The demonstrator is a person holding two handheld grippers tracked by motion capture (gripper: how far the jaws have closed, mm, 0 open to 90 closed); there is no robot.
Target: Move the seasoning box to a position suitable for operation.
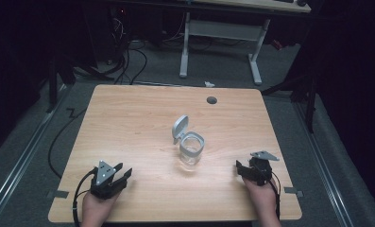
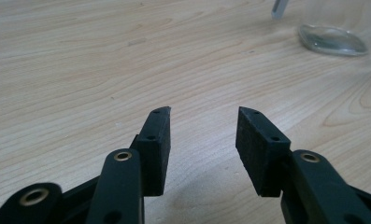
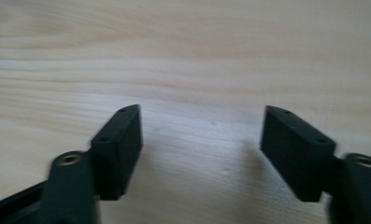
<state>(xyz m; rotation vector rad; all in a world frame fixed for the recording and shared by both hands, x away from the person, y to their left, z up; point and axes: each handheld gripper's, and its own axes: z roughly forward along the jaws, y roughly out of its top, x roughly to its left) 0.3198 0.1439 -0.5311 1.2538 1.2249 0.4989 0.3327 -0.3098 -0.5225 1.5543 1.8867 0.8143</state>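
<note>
Near the worktop's (image 1: 128, 123) front corners, both grippers (left gripper (image 1: 120, 173), right gripper (image 1: 244, 169)) are resting wide-jawed, empty; a careless reach risks toppling the open-lidded glass jar (image 1: 191, 150).

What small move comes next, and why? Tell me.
Probably bring the left gripper forward and right toward the clear jar: its grey lid stands flipped open, both grippers rest open near the table's front edge, and the right gripper holds nothing.
</note>
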